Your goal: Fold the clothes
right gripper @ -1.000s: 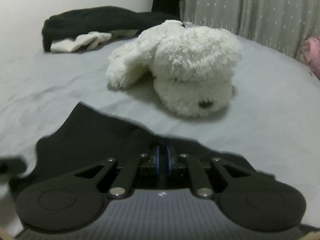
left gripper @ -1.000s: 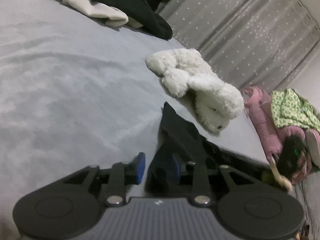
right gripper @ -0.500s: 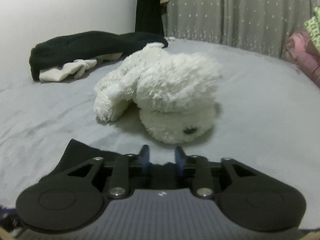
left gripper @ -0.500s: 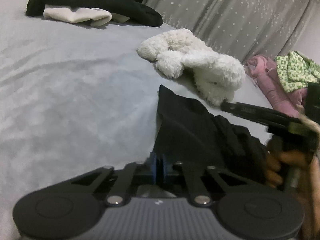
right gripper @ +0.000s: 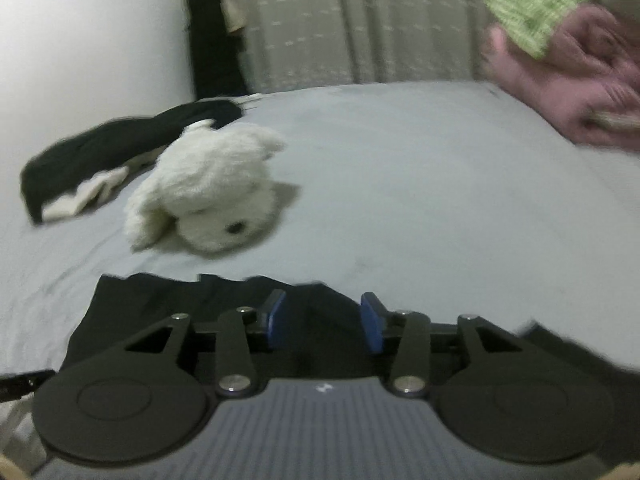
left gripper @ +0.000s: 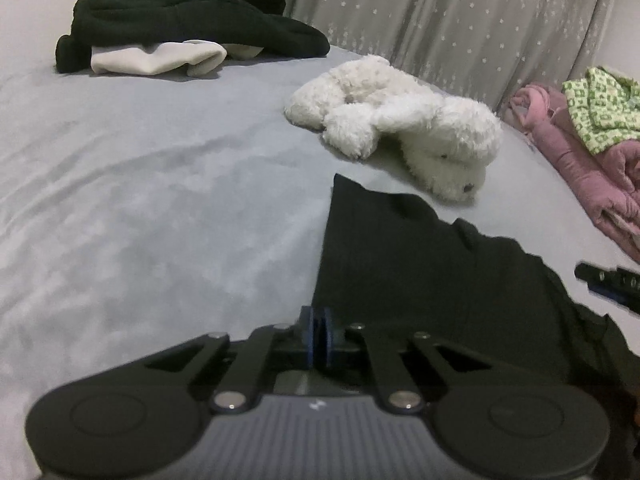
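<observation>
Your left gripper (left gripper: 317,334) sits low at the near edge of the black garment (left gripper: 420,276), its blue pads (left gripper: 308,336) drawn almost together with only a thin slit between them; they have just eased apart a little. The garment's left edge runs right up to those pads, but you cannot tell from the left wrist view whether any cloth is pinched in the slit. From there the black cloth spreads forward and to the right, flat on the grey bed sheet (left gripper: 140,200), ending in a pointed corner just short of the white plush toy (left gripper: 400,128).

Your right gripper (right gripper: 323,322) has its jaws standing well apart and they have just been opening (the view is smeared). The black garment (right gripper: 200,304) lies under and between the blue pads (right gripper: 276,318), yet neither pad presses on it, so nothing is held on that side. In the left wrist view the tip of your right gripper (left gripper: 608,284) pokes in from the right edge, just above the garment's far side.

Beyond the garment the plush toy lies on its side on the sheet. Further back, near the wall, a dark pile of clothes (left gripper: 192,28) rests on a pale folded piece (left gripper: 156,58). Off the right side of the bed sits a pink bundle (left gripper: 576,160) with a green patterned cloth (left gripper: 600,108) on top, in front of the grey curtain (left gripper: 460,20)
</observation>
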Motion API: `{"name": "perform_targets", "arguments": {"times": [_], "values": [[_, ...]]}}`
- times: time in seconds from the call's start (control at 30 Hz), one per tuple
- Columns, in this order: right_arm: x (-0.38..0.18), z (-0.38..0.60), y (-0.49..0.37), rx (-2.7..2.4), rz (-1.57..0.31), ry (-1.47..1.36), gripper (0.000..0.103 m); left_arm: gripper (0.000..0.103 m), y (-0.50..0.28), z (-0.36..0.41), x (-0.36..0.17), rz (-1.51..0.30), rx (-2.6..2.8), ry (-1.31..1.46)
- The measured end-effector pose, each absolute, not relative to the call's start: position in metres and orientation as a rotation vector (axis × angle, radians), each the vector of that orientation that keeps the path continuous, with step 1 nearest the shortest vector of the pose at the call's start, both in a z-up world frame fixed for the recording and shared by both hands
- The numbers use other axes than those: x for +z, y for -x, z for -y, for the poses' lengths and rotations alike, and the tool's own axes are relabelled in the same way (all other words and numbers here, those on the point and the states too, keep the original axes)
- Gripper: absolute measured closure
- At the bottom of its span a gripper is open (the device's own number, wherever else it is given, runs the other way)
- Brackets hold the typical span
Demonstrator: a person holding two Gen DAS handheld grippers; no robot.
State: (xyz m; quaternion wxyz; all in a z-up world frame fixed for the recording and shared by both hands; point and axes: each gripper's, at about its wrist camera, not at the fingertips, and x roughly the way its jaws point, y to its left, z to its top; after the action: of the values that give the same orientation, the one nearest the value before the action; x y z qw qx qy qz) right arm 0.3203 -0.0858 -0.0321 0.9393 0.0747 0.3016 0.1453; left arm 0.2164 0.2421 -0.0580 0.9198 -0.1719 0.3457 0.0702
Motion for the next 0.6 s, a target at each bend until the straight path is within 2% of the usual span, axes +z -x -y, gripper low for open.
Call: {"name": "perform_targets", "arguments": {"times": [0.03, 0.1, 0.17, 0.27, 0.37, 0.6], "values": [[-0.036, 0.091, -0.322, 0.294, -0.615, -0.188, 0.056, 0.084, -0.217, -0.244, -0.059, -0.696, 0.139, 0.372], [-0.043, 0.093, -0.328, 0.302, -0.600, -0.242, 0.056, 0.062, -0.217, -0.248, -0.060, -0.665, 0.128, 0.408], [-0.050, 0.092, -0.335, 0.318, -0.590, -0.275, 0.056, 0.057, -0.221, -0.251, -0.065, -0.605, 0.115, 0.450], [-0.061, 0.078, -0.345, 0.393, -0.593, -0.222, 0.056, 0.058, -0.230, -0.256, -0.072, -0.582, 0.129, 0.486], [-0.075, 0.073, -0.345, 0.458, -0.593, -0.182, 0.047, 0.058, -0.240, -0.260, -0.070, -0.582, 0.152, 0.513], [-0.077, 0.089, -0.349, 0.484, -0.593, -0.308, 0.048, 0.060, -0.279, -0.273, -0.066, -0.594, 0.190, 0.537]]}}
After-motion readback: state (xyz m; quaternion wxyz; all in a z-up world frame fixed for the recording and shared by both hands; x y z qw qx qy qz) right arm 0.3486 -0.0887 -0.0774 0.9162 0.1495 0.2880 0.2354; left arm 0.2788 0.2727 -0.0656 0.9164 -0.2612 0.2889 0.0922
